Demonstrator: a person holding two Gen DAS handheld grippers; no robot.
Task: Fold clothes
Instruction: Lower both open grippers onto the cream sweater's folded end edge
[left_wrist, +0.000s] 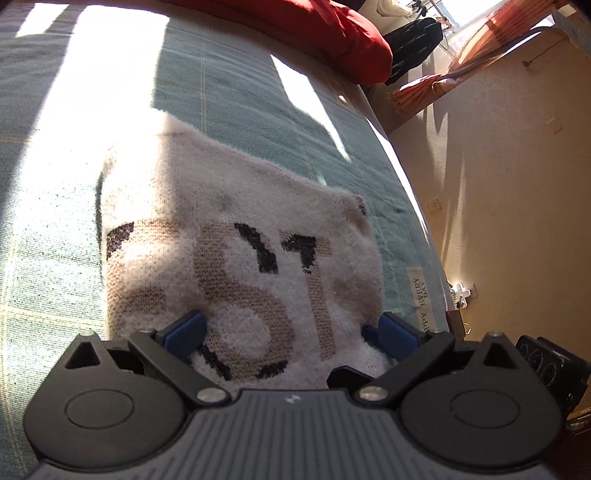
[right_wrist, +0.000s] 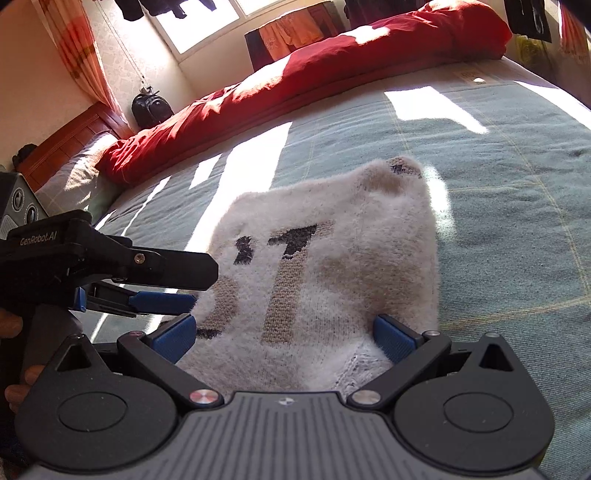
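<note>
The bed cover (right_wrist: 517, 192) lies flat and bare on the far side of the sweater (right_wrist: 332, 266) and to its right; passage there is unobstructed. The rolled red quilt (right_wrist: 295, 77) bounds the far edge of the bed as a raised ridge. On the sweater's left, the left gripper (right_wrist: 173, 295) reaches in just above the cover, close beside the right gripper (right_wrist: 284, 332), narrowing that side. Both grippers stand spread with the sweater's near edge between their fingers; whether the pads touch it appears uncertain. In the left wrist view, the bed's side edge drops to open floor (left_wrist: 498, 184).
</note>
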